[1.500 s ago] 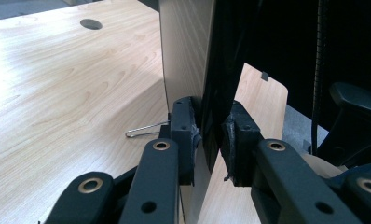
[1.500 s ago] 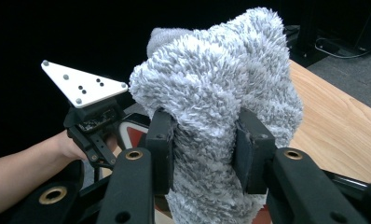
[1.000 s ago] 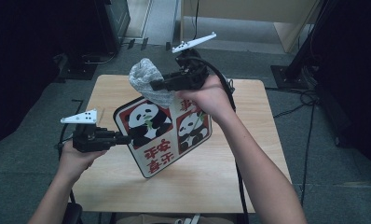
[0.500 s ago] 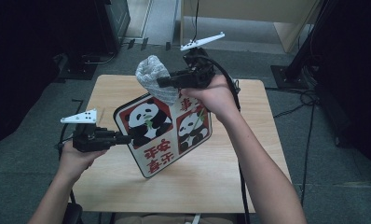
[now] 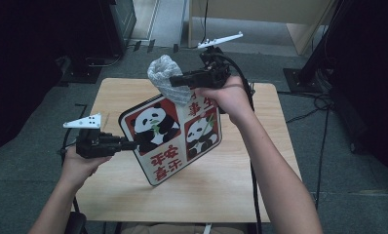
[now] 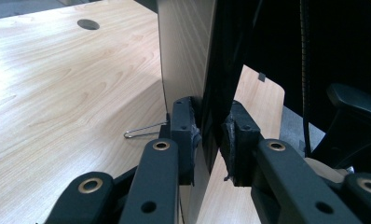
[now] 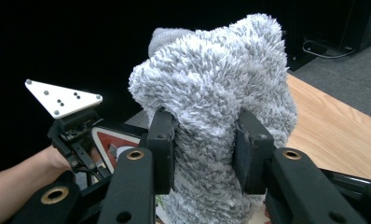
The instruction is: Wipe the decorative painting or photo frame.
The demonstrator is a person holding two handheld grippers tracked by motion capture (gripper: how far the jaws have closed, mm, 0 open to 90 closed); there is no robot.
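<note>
The left gripper [image 5: 128, 145] is clamping the left edge of the panda board [image 5: 175, 136], its jaws pressing both faces in the left gripper view, and is holding the board tilted up off the table [image 5: 260, 146]. The right gripper [image 5: 175, 80] is squeezing a bunched grey cloth [image 5: 168, 83], which is hanging at the board's top edge, touching it or just above; which one is hard to tell. The step in hand is probably wiping the board's printed face. To do it well, the left gripper should be keeping its bite firm so the board is not swinging under pressure, while the right is laying the cloth's loose bulk flat on the face and stroking downward, never letting its jaws scrape the print.
</note>
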